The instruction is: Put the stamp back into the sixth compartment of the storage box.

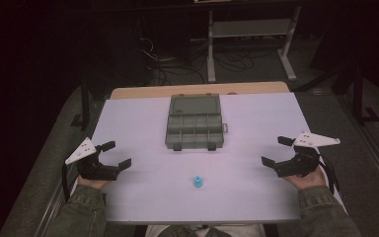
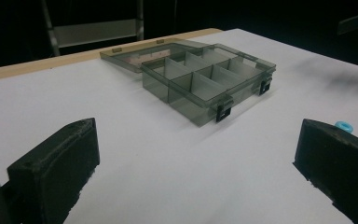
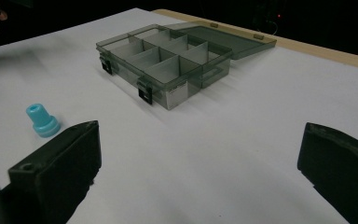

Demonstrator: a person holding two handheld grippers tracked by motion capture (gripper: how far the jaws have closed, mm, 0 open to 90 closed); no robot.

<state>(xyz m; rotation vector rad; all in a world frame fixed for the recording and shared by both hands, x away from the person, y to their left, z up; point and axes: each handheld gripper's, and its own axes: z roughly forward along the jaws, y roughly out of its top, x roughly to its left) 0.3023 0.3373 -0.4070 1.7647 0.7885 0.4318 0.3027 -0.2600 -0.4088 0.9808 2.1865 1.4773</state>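
Smoky plastic organizer box [image 1: 195, 123] lies open, compartments bare; both grippers' fingers apart.

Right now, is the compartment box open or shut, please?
Open: the compartment box has its lid folded back flat, dividers exposed.

— What's on the white table?
— A small blue plastic stopper-shaped piece [image 1: 198, 182] — upright, wide base down, near the front edge.
— And behind it?
— A smoky-grey translucent compartment box [image 1: 195, 130], lid [image 1: 194, 104] folded back flat, compartments empty.
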